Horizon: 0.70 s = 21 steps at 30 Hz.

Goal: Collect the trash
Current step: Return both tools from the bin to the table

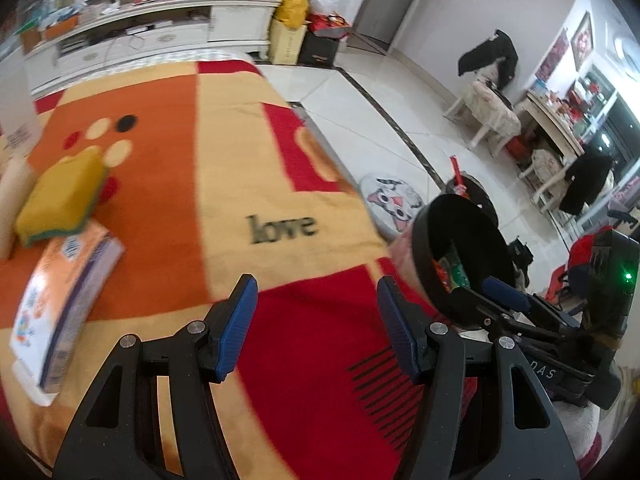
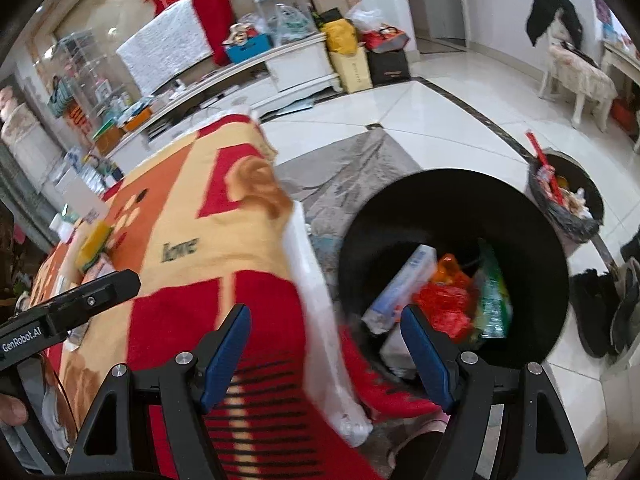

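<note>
My left gripper (image 1: 316, 324), its ribbed blue pads spread and empty, angles down over a fuzzy red-and-orange "love" blanket (image 1: 224, 184). My right gripper (image 2: 326, 354), jaws likewise apart and empty, tilts beside the round black bin (image 2: 536, 240) holding crinkled wrappers (image 2: 452, 304) and a white carton (image 2: 400, 288).

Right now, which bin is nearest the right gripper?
The black bin beside the blanket-covered table, wrappers inside. The other bin, with the red stick, stands farther out on the tiles.

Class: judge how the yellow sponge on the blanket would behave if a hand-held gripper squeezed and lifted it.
The yellow sponge would probably compress between the pads, since it looks soft and thick. It likely weighs little for its bulk. Its flat, blocky shape suggests it would slide rather than roll on the blanket.
</note>
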Tool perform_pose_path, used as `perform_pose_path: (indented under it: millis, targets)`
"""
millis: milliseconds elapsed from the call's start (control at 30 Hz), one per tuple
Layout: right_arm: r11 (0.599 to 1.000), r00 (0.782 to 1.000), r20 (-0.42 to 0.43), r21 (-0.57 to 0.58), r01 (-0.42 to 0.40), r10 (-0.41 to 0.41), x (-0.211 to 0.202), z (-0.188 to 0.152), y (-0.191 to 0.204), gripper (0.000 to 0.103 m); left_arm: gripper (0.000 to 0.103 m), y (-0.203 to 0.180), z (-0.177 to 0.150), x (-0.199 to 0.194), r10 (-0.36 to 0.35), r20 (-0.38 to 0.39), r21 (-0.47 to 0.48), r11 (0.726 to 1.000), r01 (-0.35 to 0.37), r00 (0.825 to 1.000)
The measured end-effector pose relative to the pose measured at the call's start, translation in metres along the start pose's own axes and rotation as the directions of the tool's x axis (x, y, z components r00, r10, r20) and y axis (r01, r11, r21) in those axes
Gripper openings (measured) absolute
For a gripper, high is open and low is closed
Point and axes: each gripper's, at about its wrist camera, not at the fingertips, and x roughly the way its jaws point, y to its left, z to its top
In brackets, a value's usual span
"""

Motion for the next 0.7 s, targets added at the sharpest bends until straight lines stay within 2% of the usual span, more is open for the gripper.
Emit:
perform_pose_path:
  millis: [367,567,700]
  targets:
    - [0.979,0.988,-0.085,-0.151,-0.140,0.128,0.029,-0.007,0.103,0.075,0.061,0.087,-0.015,-0.055,0.097,0.037,-0.114,0.989,-0.092,0.995]
    - [0.955,0.970,-0.150,-0.201,-0.219,0.191,0.048,-0.013,0.161,0.075,0.061,0.156,-0.034,-0.082,0.196,0.023,-0.200,0.962,-0.188,0.980]
    - [0.938,0.957,-0.184,-0.227,-0.262,0.223,0.060,-0.015,0.201,0.077,0.061,0.203,-0.049,-0.098,0.254,0.010,-0.268,0.932,-0.242,0.967]
